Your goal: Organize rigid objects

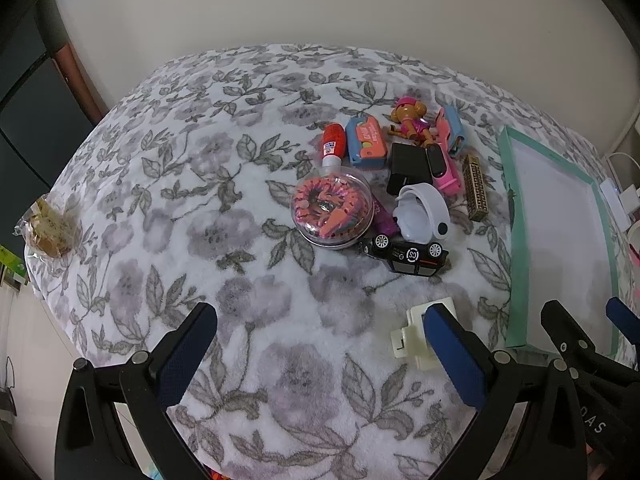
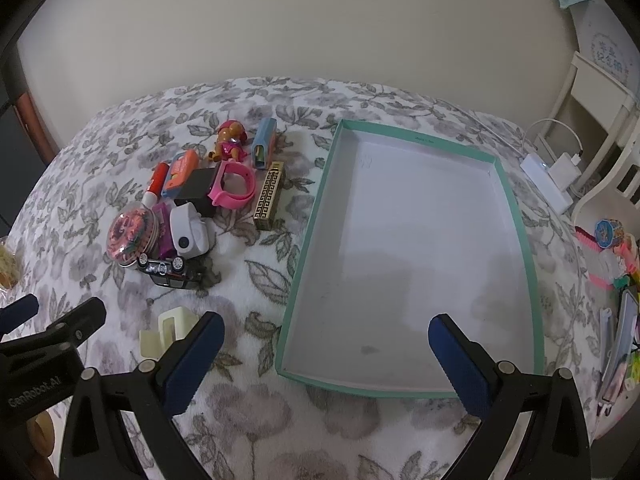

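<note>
Tray (image 2: 516, 216) empty; toy pile (image 2: 188, 216) at 10 o'clock untouched. Left gripper (image 1: 316, 356) and right gripper (image 2: 328, 364): jaws spread wide, holding nothing.

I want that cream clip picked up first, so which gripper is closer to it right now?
Left. The cream clip sits right against the left gripper, partly behind its right finger. The right gripper hovers over the teal tray's near edge, the clip outside its left finger.

Floral blanket (image 1: 200, 208), white chargers (image 2: 556, 172)
</note>
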The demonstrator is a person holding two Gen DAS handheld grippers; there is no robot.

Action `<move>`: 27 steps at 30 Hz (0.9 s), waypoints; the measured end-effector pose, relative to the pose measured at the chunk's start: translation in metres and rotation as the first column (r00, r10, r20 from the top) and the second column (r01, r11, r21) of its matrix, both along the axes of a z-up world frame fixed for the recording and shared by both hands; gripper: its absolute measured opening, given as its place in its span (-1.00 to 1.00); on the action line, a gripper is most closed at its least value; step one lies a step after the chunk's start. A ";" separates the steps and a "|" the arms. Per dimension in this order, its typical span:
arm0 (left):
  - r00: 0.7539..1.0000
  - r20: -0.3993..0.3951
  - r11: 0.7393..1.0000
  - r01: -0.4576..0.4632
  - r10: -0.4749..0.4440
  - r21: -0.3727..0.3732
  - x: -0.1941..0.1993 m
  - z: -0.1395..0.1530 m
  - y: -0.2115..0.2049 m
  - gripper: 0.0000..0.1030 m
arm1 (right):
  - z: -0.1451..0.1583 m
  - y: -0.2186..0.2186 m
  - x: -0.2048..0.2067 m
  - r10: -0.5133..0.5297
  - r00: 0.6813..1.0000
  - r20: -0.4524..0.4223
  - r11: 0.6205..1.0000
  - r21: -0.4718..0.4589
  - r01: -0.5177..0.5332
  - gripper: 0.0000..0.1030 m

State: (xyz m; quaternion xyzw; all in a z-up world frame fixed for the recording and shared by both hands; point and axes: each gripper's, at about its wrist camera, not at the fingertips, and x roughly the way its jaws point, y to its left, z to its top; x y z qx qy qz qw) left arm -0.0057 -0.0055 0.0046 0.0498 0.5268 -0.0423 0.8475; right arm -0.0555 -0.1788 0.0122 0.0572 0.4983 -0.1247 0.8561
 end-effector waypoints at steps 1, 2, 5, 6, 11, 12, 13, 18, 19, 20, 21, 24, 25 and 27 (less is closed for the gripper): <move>1.000 0.001 1.000 0.000 0.000 0.000 0.000 0.000 0.000 1.00 | 0.000 0.000 0.000 0.001 1.000 0.000 1.000 -0.001 -0.001 1.00; 1.000 0.000 1.000 0.000 0.000 0.000 0.000 0.000 0.000 1.00 | 0.000 0.000 0.000 0.001 1.000 0.000 1.000 -0.001 -0.001 1.00; 1.000 -0.002 1.000 0.000 0.000 0.000 0.000 0.000 0.000 1.00 | 0.000 0.001 0.000 0.003 1.000 -0.002 1.000 -0.001 -0.003 1.00; 1.000 -0.003 1.000 0.000 0.000 -0.001 0.000 0.000 0.000 1.00 | -0.001 0.001 0.000 0.004 1.000 -0.003 1.000 -0.002 -0.004 1.00; 1.000 -0.002 1.000 -0.001 0.001 -0.001 0.000 0.000 0.000 1.00 | -0.001 0.001 0.001 0.008 1.000 -0.007 1.000 -0.002 -0.008 1.00; 1.000 -0.003 1.000 -0.001 0.001 -0.001 0.000 0.000 0.000 1.00 | -0.001 0.001 0.001 0.008 1.000 -0.007 1.000 -0.002 -0.008 1.00; 1.000 -0.003 1.000 0.000 0.000 -0.001 0.000 0.000 0.000 1.00 | -0.001 0.001 0.001 0.008 1.000 -0.007 1.000 -0.002 -0.008 1.00; 1.000 -0.003 1.000 0.000 0.000 0.000 0.000 0.000 0.000 1.00 | -0.001 0.002 0.001 0.010 1.000 -0.009 1.000 -0.003 -0.010 1.00; 1.000 -0.003 1.000 0.000 0.000 0.000 0.000 0.000 0.000 1.00 | -0.002 0.002 0.001 0.011 1.000 -0.010 1.000 -0.003 -0.011 1.00; 1.000 -0.003 1.000 0.000 0.000 0.000 0.000 0.000 0.000 1.00 | -0.002 0.002 0.001 0.011 1.000 -0.010 1.000 -0.003 -0.011 1.00; 1.000 -0.005 1.000 -0.001 0.001 0.000 0.000 0.000 0.001 1.00 | -0.002 0.002 0.001 0.012 1.000 -0.010 1.000 -0.003 -0.012 1.00; 1.000 -0.010 1.000 -0.006 0.006 -0.001 0.001 0.000 0.003 1.00 | -0.002 0.003 0.001 0.016 1.000 -0.009 1.000 -0.003 -0.016 1.00; 1.000 -0.012 1.000 -0.006 0.006 -0.003 0.001 0.000 0.003 1.00 | -0.001 0.004 0.001 0.018 1.000 -0.010 1.000 -0.004 -0.018 1.00; 1.000 -0.021 1.000 -0.008 0.007 -0.014 0.002 0.000 0.005 1.00 | 0.000 0.006 0.001 0.024 1.000 -0.008 1.000 -0.005 -0.024 1.00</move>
